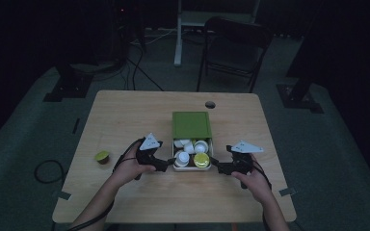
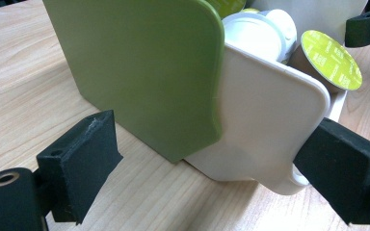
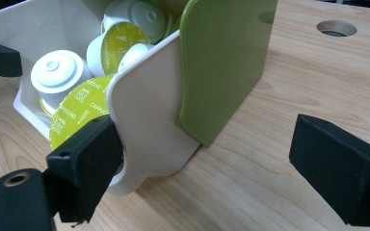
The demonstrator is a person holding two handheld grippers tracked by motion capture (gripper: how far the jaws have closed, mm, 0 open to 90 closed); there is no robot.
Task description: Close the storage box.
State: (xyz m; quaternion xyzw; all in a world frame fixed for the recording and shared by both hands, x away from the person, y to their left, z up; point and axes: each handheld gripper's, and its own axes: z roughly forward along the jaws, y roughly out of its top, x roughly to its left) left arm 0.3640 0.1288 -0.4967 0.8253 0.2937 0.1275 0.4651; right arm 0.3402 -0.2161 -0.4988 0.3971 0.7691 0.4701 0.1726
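Note:
A green box sleeve (image 1: 191, 124) lies mid-table with its white drawer (image 1: 192, 168) pulled out toward me. The drawer holds several coffee capsules, some white-topped (image 1: 182, 157) and one with a yellow-green lid (image 1: 201, 160). My left gripper (image 1: 170, 163) is at the drawer's left front corner, jaws wide apart. In the left gripper view the gripper (image 2: 212, 173) straddles the drawer's side wall (image 2: 265, 120), and one pad (image 2: 347, 175) is at the front corner. My right gripper (image 1: 215, 168) stands open at the right front corner. In the right gripper view the gripper (image 3: 212, 173) has one pad (image 3: 84, 168) against the drawer wall (image 3: 147, 125).
A loose capsule (image 1: 102, 157) with a yellow-green lid sits on the wooden table (image 1: 125, 115) near the left edge. A round cable hole (image 1: 210, 104) is behind the box. A dark chair (image 1: 236, 48) and stand legs are beyond the table.

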